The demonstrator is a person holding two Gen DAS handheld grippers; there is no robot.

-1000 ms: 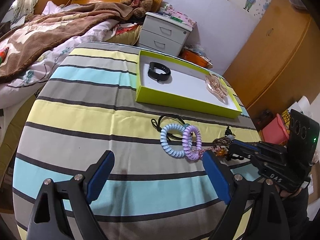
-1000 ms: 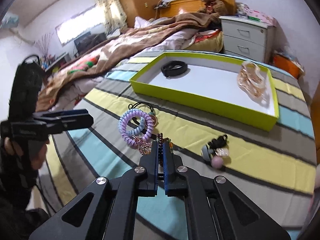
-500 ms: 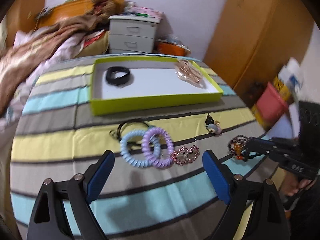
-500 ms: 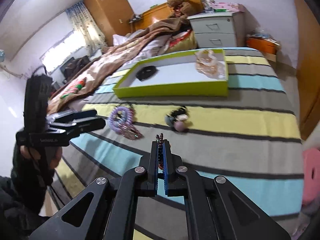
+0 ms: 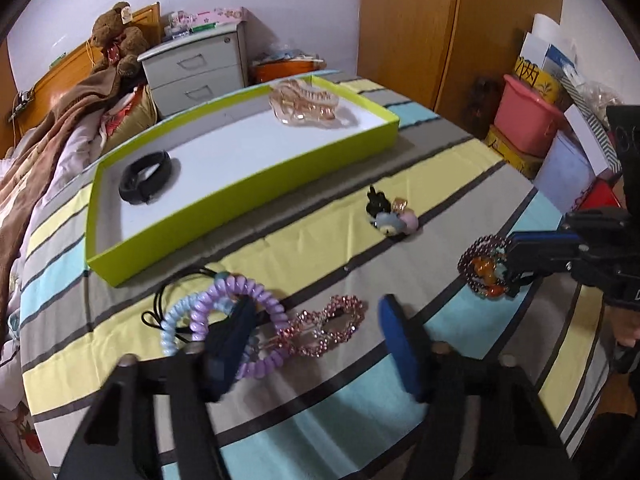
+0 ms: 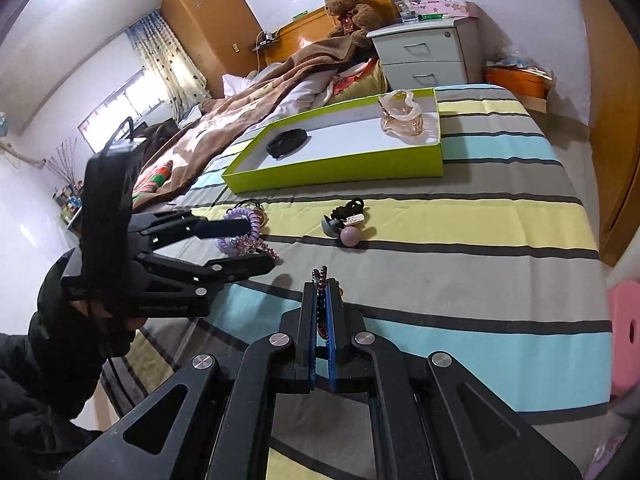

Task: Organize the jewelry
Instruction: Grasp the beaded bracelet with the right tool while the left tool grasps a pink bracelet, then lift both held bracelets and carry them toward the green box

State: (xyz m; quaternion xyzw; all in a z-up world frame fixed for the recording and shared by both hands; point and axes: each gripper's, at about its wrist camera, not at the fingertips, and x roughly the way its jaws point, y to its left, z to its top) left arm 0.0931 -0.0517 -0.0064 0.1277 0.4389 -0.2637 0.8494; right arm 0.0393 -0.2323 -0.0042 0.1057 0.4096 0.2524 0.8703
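**Left claw closing over the pink clip while the right holds the beads**

The left claw (image 5: 316, 328) hung low over the striped counter (image 5: 360, 256), its jaws closing, with the pink rhinestone hair clip (image 5: 326, 326) lying between the blue fingers (image 5: 394, 334) but not yet pinched. The clip's long axis ran across the gap, from one finger towards the other, so the jaws would likely meet it end to end. Just beside it, under the left-hand finger, lay the purple coil hair tie (image 5: 240, 320) overlapping the pale blue coil tie (image 5: 172, 326); a closing finger might catch them.

The right claw (image 6: 322, 308) was closed on a beaded bracelet (image 5: 482, 268), held clear of the cloth, well to the right of the clip.

The green tray (image 5: 244, 194) sat beyond, already holding a black band (image 5: 144, 178) and an amber claw clip (image 5: 306, 102). The left hand was much the nearer to the pink clip.
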